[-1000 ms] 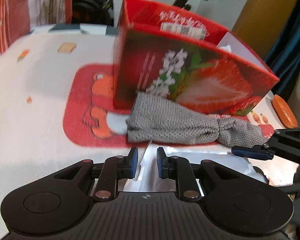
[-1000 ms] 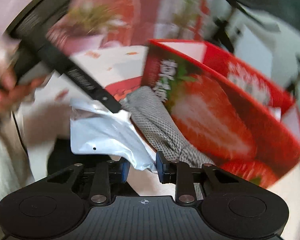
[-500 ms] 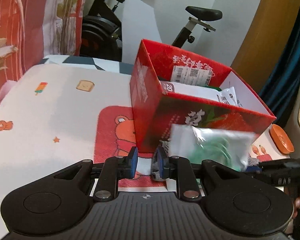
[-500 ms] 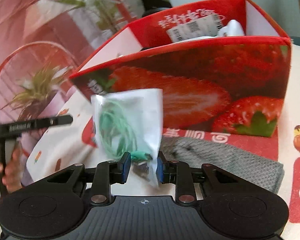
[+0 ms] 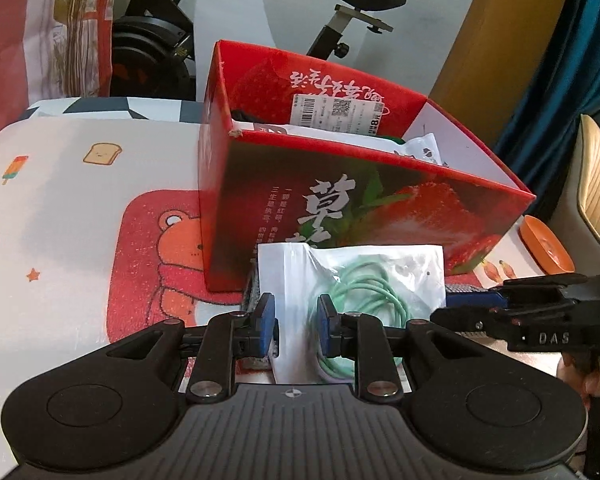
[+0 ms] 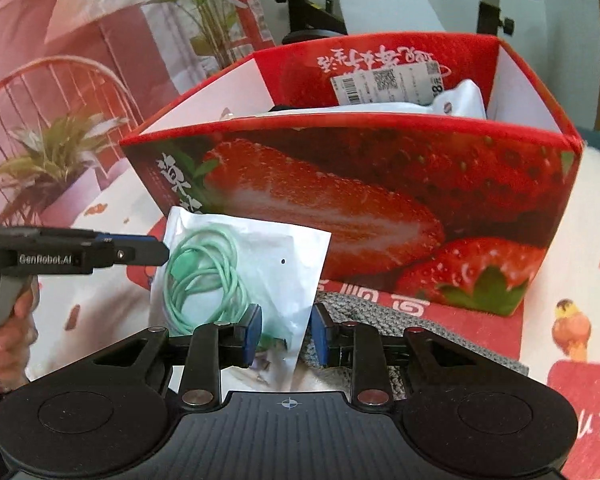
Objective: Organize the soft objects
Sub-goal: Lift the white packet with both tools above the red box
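Observation:
A white plastic bag (image 5: 352, 276) with a coiled mint-green cable inside hangs in the air before the red strawberry box (image 5: 380, 208). Both grippers grip it. My left gripper (image 5: 294, 322) is shut on the bag's left part; my right gripper (image 6: 286, 330) is shut on its lower right corner. In the right wrist view the bag (image 6: 240, 276) fronts the box (image 6: 380, 200), and the left gripper's tip (image 6: 148, 252) touches its left edge. A grey knitted cloth (image 6: 380, 332) lies on the mat below the box. The box holds white packets and dark items.
The box stands on a red bear-print mat (image 5: 156, 264) on a pale printed table cover. An orange dish (image 5: 544, 248) sits at the right edge. An exercise bike (image 5: 340, 20) and a patterned curtain stand behind the table.
Both grippers have lifted the bag off the table, up from the grey cloth to the height of the box front. The bag now hangs flat between them.

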Available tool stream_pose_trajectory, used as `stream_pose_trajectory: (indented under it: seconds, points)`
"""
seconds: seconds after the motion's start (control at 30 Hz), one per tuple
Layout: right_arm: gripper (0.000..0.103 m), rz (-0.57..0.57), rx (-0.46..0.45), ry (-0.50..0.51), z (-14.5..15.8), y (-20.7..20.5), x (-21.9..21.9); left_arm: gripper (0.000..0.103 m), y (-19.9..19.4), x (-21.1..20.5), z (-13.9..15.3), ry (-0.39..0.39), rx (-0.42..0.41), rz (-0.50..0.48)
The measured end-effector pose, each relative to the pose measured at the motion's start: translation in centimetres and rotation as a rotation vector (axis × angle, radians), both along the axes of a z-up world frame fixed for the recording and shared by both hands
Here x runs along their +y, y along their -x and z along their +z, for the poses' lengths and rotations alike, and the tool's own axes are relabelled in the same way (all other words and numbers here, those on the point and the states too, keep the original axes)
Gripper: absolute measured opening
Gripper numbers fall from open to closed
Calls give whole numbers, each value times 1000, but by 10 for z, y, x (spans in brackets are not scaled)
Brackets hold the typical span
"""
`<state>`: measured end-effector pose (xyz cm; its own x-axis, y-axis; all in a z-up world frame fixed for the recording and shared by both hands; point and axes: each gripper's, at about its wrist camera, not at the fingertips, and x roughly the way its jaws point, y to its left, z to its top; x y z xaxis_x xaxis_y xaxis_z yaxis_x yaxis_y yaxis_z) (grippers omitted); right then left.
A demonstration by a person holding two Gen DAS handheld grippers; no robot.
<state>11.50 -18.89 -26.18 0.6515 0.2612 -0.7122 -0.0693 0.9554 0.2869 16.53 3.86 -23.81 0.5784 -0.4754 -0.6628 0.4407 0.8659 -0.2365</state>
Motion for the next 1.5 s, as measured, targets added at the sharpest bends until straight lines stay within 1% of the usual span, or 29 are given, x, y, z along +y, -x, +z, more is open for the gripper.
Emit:
stream_pose_trajectory:
  seconds: [0.1, 0.17, 0.4, 0.6, 0.63, 0.67, 0.73, 0.9, 0.97, 1.03, 1.13, 1.2, 1.23, 1.27, 1.3, 1.37, 1.43, 1.5]
  points:
    - [25, -1, 5, -4, -2, 0, -1, 28, -4, 0, -2, 1, 9, 3]
    - [26, -3, 9, -10, -3, -1, -1, 36, -3, 1, -3, -1, 14, 3]
    - [30, -2, 19, -35, -7, -1, -1, 37, -2, 2, -12, 16, 66, -28]
    - [35, -11, 19, -61, -11, -2, -1, 38, -1, -4, -16, 15, 83, -46]
    - [35, -16, 17, -68, -11, -2, -1, 36, -1, -5, -16, 15, 82, -45]
    - [35, -22, 16, -75, -11, -2, -2, 27, -1, -5, -15, 15, 78, -46]
    - [31, -35, 7, -79, -11, 0, -2, 15, 1, -7, -13, 8, 63, -46]
    - [20, -55, -23, -61, -7, 7, 0, 15, 6, -8, -10, -8, 51, -55]
    - [15, -55, -36, -36, -7, 9, 2, 15, 8, -9, -10, -6, 55, -51]
    - [14, -56, -44, -12, -8, 10, 4, 17, 9, -12, -11, -17, 55, -45]
    - [13, -56, -52, 14, -9, 11, 7, 25, 10, -19, -15, -61, 41, -39]
    - [13, -57, -52, 25, -8, 11, 9, 25, 7, -20, -17, -49, 54, -35]
    - [13, -57, -53, 26, -7, 11, 10, 23, 5, -20, -17, -43, 62, -29]
    - [12, -57, -60, 23, -5, 13, 10, 18, 5, -21, -17, -42, 64, -25]
    - [12, -58, -67, 17, -3, 15, 10, 16, 7, -22, -15, -50, 58, -23]
    - [11, -62, -79, 2, 1, 20, 8, 10, 13, -26, -9, -86, 20, -19]
    - [11, -66, -91, -10, 6, 23, 7, 7, 17, -25, -4, -91, 4, -16]
    - [11, -64, -110, -8, 11, 27, 9, 6, 20, -21, 1, -82, -2, -6]
